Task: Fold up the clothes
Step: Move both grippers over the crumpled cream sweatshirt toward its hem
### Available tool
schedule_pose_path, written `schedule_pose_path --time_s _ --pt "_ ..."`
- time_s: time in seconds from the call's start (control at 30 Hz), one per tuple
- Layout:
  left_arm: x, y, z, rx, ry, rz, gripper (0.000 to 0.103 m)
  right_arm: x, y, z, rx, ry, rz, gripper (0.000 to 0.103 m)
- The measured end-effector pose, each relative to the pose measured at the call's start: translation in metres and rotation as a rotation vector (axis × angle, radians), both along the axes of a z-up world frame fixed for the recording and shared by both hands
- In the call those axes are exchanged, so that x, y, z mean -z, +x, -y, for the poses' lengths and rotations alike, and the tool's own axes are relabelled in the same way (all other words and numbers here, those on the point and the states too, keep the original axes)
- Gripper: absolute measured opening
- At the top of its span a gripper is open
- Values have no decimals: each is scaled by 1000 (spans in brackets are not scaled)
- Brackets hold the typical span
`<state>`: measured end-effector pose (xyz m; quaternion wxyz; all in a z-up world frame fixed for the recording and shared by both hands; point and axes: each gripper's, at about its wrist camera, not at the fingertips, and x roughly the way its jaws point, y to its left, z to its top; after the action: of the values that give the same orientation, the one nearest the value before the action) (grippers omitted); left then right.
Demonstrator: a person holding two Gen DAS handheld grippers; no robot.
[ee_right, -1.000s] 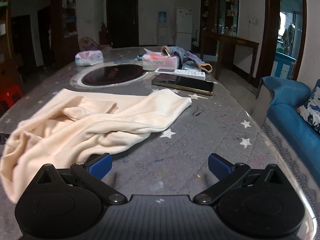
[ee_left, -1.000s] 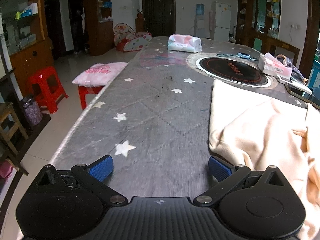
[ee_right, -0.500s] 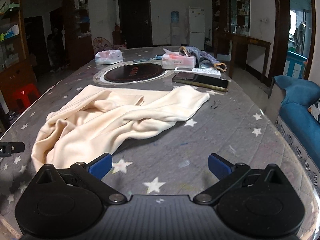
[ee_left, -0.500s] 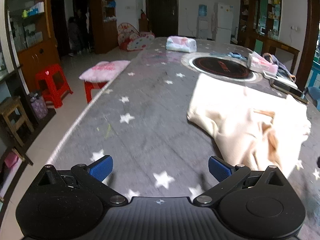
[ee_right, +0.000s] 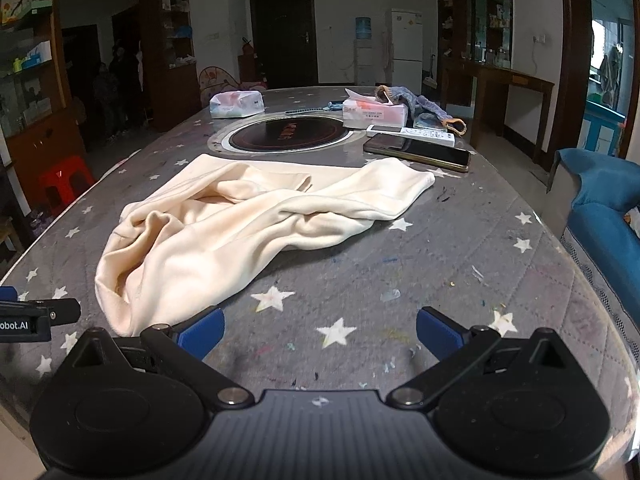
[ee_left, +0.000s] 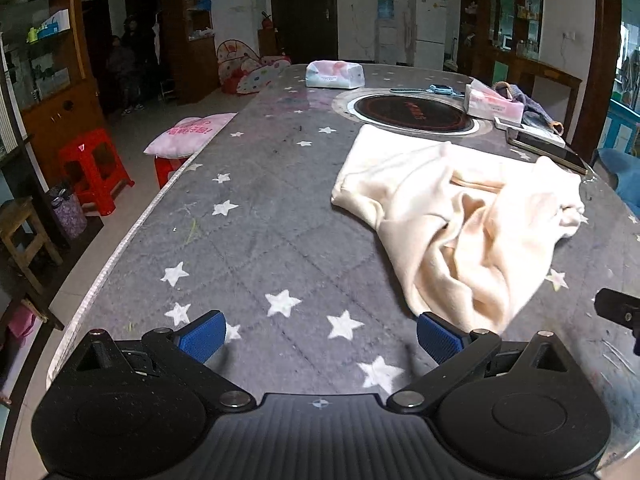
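Observation:
A cream garment [ee_left: 460, 208] lies crumpled on the grey star-patterned table [ee_left: 260, 220]; it also shows in the right wrist view [ee_right: 248, 220]. My left gripper [ee_left: 318, 338] is open and empty, near the table's front edge, with the garment's near end just beyond its right finger. My right gripper [ee_right: 318, 332] is open and empty over the table, with the garment's near end by its left finger. Part of the left gripper shows at the left edge of the right wrist view [ee_right: 36, 316].
A round black hob [ee_right: 290, 134] is set in the table behind the garment. Two tissue packs [ee_right: 236, 104] [ee_right: 374, 110], a remote [ee_right: 412, 134], a phone [ee_right: 416, 152] and a knitted cloth [ee_right: 416, 102] lie further back. Red stools [ee_left: 96, 168] stand left; a blue sofa [ee_right: 600, 216] stands right.
Both grippers have drawn back toward the table's front edge, so more of the table and the whole garment now show. Both stay open and empty.

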<state>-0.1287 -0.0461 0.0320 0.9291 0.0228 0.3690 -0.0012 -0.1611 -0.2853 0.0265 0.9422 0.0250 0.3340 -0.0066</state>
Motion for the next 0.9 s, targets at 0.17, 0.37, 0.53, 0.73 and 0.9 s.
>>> schedule_pose_path --time_s 0.17,0.37,0.53,0.73,0.9 --pt "-2 -8 3 4 11 -3 103 0 -5 -3 -14 -4 -8 103" --pt "0 -11 8 6 25 -19 103 -1 -10 -8 -30 -6 -9 103" --pt "1 -15 13 16 36 -26 103 -1 -12 -11 -39 -8 -12 103" --pt "1 -15 16 25 43 -33 103 -1 -12 -14 -48 -12 -12 103" --pt "2 -13 17 30 48 -39 103 -1 -11 -16 -56 -9 -12 103"
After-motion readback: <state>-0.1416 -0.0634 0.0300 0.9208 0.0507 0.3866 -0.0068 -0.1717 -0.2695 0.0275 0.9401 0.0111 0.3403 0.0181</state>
